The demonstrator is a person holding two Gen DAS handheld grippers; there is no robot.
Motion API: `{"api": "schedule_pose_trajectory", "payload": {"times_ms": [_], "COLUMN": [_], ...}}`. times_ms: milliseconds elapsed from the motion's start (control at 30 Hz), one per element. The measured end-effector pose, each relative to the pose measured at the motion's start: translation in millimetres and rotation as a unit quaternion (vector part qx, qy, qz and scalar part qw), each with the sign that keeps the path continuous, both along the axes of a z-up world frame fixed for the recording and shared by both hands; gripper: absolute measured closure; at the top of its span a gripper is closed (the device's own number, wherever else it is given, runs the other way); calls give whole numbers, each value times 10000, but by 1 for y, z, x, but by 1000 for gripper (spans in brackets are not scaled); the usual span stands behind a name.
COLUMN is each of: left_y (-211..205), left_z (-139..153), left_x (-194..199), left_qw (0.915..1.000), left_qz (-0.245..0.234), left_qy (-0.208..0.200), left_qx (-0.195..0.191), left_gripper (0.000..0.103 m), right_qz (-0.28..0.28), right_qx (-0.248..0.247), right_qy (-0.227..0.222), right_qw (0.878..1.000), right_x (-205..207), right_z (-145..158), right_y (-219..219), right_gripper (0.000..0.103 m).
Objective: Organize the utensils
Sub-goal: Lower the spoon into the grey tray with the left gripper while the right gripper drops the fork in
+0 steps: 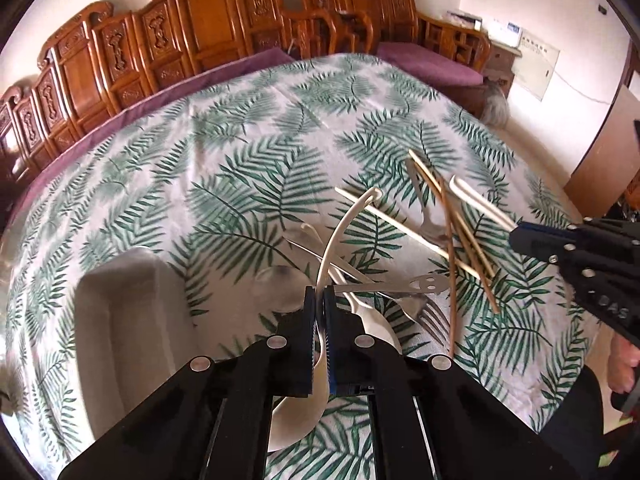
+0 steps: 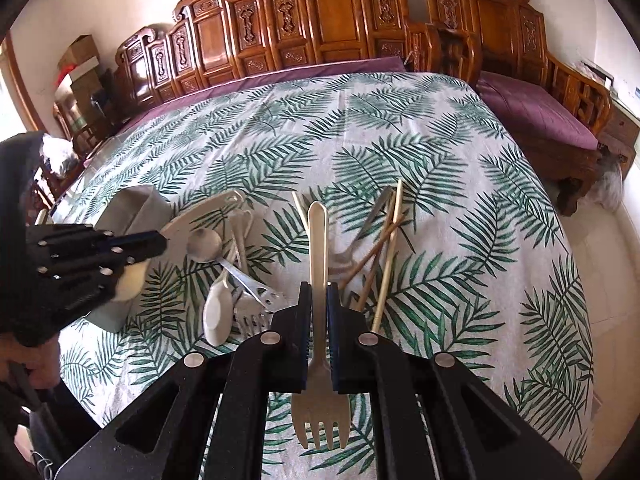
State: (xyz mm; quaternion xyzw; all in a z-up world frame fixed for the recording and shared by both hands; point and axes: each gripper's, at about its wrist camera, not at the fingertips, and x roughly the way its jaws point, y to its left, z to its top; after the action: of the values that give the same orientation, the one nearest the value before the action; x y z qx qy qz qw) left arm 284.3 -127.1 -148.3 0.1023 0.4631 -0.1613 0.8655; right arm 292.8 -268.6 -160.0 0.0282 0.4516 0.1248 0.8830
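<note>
We see our left gripper (image 1: 319, 292) with its fingers clenched on a cream ladle-shaped spoon (image 1: 340, 224), lifted clear of the leaf-print table (image 1: 248, 128). Our right gripper (image 2: 319, 292) has its fingers clamped on a cream fork (image 2: 318, 240), tines toward the camera. Between the two grippers lies the utensil pile: chopsticks (image 2: 386, 264), a metal spoon (image 2: 204, 245) and a metal fork (image 2: 250, 318). A grey bin (image 2: 136, 208) stands left of the pile.

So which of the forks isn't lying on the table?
The cream plastic fork, clamped by its handle in the right gripper, tines toward the camera. The metal forks lie in the pile on the tablecloth.
</note>
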Motion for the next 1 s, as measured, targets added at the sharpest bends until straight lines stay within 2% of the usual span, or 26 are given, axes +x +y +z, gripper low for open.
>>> {"api": "schedule_pose_trajectory", "payload": {"times_ms": [300,533,733,1000], "left_y": [40,67,96,134], "left_z": [38,52,50,31], "left_x": [-17,-20,-21,-16], "left_qw": [9994,9985,9975,9949], "left_qz": [122,282,515,931], "left_qy": [-275,-399,-371,-230], "left_qx": [-199,-254,-300,-323], "left_gripper": [100,100,99,99], "right_qz": [273,503,682,853], "right_qx": [171,183,142,112], "right_qy": [-271,-427,-502,-413], "right_qw": [9991,9977,9963,9954], "right_x": [-10,-18,-21,-23], "right_z": [31,52,63,58], "right_y": [32,65,91,123], "right_gripper": [94,94,94,94]}}
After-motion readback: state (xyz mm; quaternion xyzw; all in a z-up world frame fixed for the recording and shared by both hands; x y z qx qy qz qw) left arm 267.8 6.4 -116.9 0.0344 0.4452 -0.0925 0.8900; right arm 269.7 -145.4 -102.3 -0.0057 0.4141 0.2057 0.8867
